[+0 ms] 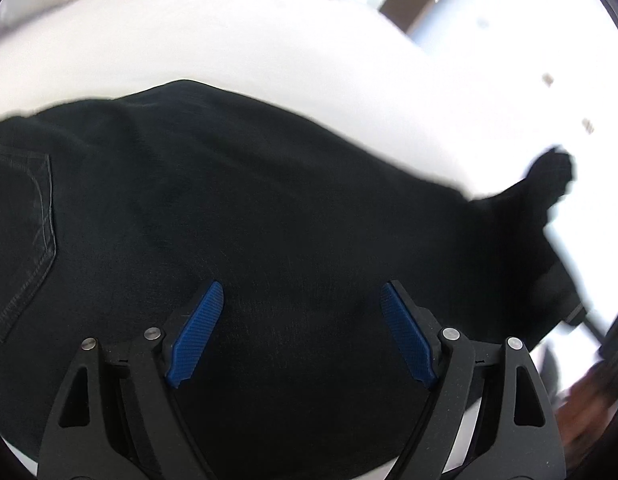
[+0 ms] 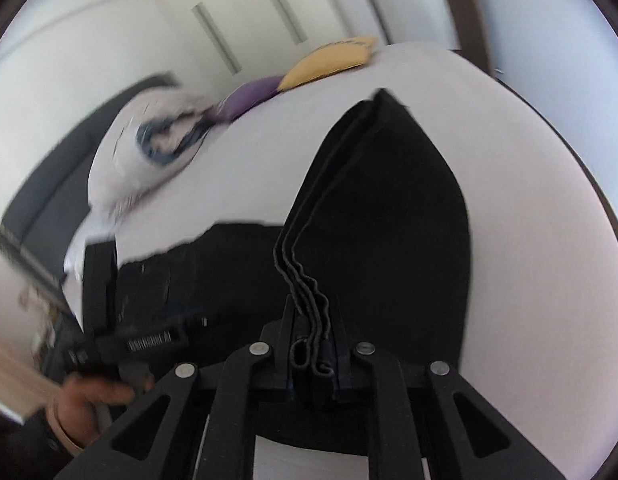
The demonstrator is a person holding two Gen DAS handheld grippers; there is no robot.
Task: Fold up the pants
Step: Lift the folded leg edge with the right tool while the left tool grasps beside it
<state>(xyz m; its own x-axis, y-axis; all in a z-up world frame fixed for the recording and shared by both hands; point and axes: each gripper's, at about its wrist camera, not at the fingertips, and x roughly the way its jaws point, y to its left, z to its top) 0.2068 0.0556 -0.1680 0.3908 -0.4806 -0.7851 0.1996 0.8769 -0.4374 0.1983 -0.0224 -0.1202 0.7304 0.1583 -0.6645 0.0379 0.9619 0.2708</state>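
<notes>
Black pants [image 1: 269, 208] lie across a white bed [image 1: 229, 40], a back pocket [image 1: 21, 232] showing at the left. My left gripper [image 1: 301, 292] hovers open just over the cloth, blue pads [image 1: 197, 332] apart with nothing between them. In the right wrist view my right gripper [image 2: 312, 320] is shut on the stacked hems of the pants [image 2: 389, 220], lifting them off the bed [image 2: 529, 200]. The layered edges [image 2: 305, 284] bunch between its fingers. The left gripper [image 2: 105, 300] and the hand [image 2: 89, 400] holding it show at lower left, blurred.
At the far end of the bed lie a white patterned pillow [image 2: 149, 152], a purple cushion [image 2: 249, 100] and a yellow cushion [image 2: 329, 60]. White wall panels [image 2: 229, 20] stand behind. A dark headboard [image 2: 49, 200] runs along the left. Pale floor [image 1: 549, 40] lies beside the bed.
</notes>
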